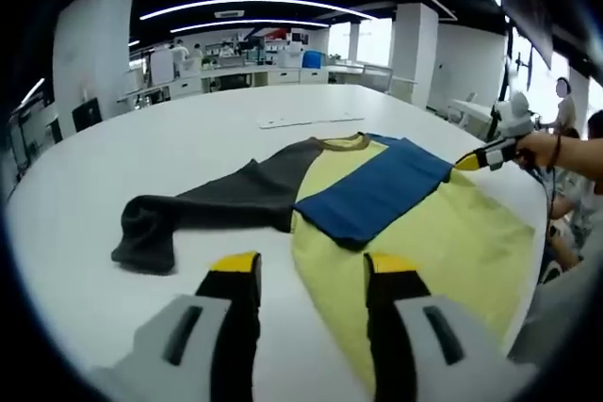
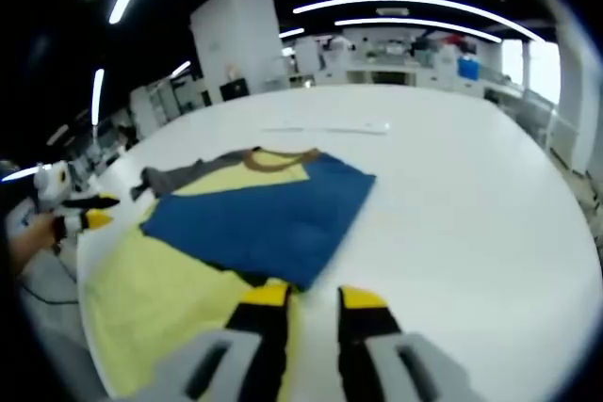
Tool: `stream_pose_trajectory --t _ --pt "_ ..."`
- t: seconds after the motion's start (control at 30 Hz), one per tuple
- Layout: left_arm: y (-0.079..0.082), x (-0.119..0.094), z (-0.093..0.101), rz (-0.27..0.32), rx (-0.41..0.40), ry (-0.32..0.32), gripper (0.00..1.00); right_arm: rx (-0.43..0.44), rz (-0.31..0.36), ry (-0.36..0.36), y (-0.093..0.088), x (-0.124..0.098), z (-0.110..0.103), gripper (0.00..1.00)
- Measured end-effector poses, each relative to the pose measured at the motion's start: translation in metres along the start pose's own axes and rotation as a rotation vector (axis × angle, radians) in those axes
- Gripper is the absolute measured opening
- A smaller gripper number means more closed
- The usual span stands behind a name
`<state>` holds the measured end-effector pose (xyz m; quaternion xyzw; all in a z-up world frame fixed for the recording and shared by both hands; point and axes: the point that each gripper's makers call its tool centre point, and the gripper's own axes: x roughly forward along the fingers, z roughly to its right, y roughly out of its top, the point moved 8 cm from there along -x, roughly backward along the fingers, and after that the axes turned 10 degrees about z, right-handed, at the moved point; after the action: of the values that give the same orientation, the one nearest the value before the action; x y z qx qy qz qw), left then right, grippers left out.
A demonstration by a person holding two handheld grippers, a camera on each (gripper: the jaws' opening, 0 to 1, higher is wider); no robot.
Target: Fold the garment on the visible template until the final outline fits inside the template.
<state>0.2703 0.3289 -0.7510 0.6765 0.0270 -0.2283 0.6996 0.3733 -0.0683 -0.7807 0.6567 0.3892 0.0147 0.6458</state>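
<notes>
Garment (image 1: 377, 214) lies on white table (image 1: 141, 157), blue sleeve folded over.

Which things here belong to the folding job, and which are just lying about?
Job:
- garment, yellow body, blue sleeve folded across it, grey sleeve spread out
- left gripper, open
- right gripper, open
- table it lies on

Lying about:
- white strip farther along the table
- desks and clutter in the background
</notes>
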Motion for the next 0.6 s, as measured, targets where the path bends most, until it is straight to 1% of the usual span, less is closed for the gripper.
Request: stream_pose_trajectory --t 0.13,0.23,0.3,0.37,0.47,0.53,0.6 --pt "-0.003 0.019 -0.004 -0.002 -0.014 0.010 0.30 0.006 0.005 0.010 -0.002 0.003 -0.001 0.09" --pt "-0.005 0.033 -0.004 -0.018 -0.012 0.007 0.27 0.022 0.007 0.011 -0.004 0.004 -0.002 0.07" --pt "-0.007 0.040 -0.004 -0.025 -0.017 0.005 0.26 0.034 0.027 0.015 -0.002 0.004 -0.003 0.04" --pt "-0.009 0.045 -0.004 -0.029 -0.008 0.004 0.24 0.051 0.025 0.019 -0.003 0.004 -0.002 0.00" --pt "-0.012 0.051 -0.005 -0.047 -0.022 0.012 0.21 0.065 0.028 0.021 -0.004 0.005 -0.003 0.00" --pt "-0.018 0.053 -0.006 -0.080 -0.051 0.017 0.16 0.074 0.030 0.021 -0.004 0.005 -0.002 0.00" --pt "-0.021 0.054 -0.006 -0.085 -0.052 0.019 0.09 0.071 0.030 0.021 -0.004 0.005 -0.002 0.00"
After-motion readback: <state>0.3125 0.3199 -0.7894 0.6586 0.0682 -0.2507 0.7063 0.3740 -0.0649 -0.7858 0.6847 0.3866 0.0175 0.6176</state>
